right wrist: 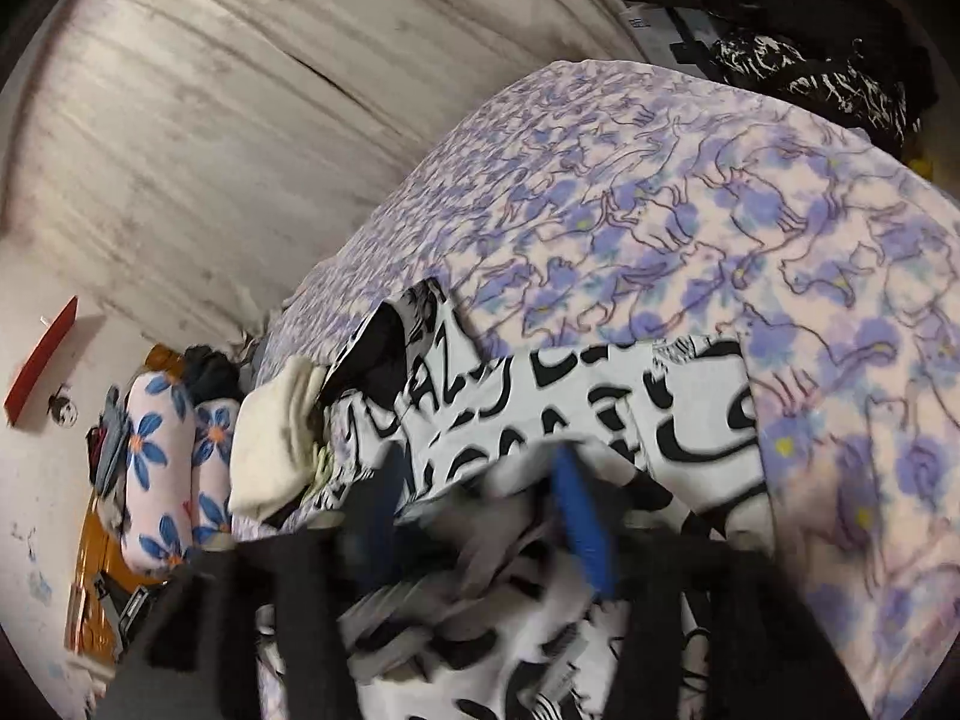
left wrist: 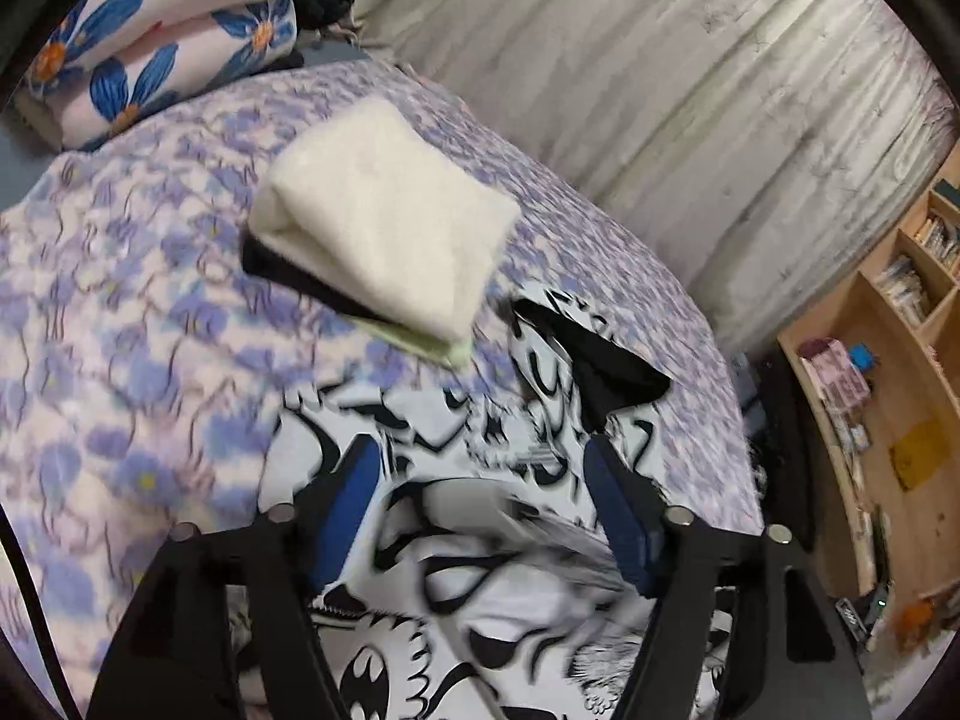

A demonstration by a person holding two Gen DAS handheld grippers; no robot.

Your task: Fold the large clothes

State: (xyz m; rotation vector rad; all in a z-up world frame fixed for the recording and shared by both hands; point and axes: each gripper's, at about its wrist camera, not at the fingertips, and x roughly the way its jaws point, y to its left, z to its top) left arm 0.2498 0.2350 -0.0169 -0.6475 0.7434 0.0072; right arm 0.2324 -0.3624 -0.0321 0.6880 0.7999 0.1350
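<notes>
**Ana:** Left wrist view first, nearest thing out. The left claw [left wrist: 480, 516] stands wide, blue pads [left wrist: 345, 510] well apart, nothing pinched between them. Directly under it lies the black-and-white graphic-print garment [left wrist: 456, 570], spread on the bed's purple floral blanket [left wrist: 120, 360].

**Ben:** So the cloth sits below and ahead of that claw, not in it?

**Ana:** Yes. It runs forward and rightward from the fingers, ending in a black collar or lining flap [left wrist: 600, 360]. Its long axis seems to follow the direction the claw points.

**Ben:** And the right wrist view?

**Ana:** Blurred near the lens. The right claw [right wrist: 480, 510] also looks open; one blue pad [right wrist: 585, 522] is clear, the other dark and smeared. Rumpled print folds lie bunched between and under the fingers, yet I see no pad pressing on them, so I judge nothing is held.

**Ben:** Which hand is nearer the fabric?

**Ana:** Both hover right over it. The right one sits over the bunched part; beyond it a flatter, lettered panel [right wrist: 600, 396] stretches away across the blanket.

**Ben:** What does one view give that the other lacks?

**Ana:** The left shows the stack of folded clothes, a cream piece on top [left wrist: 384, 222], just beyond the garment, with flower-print pillows [left wrist: 150, 60] farther back. The right shows that stack only edge-on [right wrist: 276, 444], but reveals the garment's straight far edge [right wrist: 744, 372], likely the next edge to take.
</notes>
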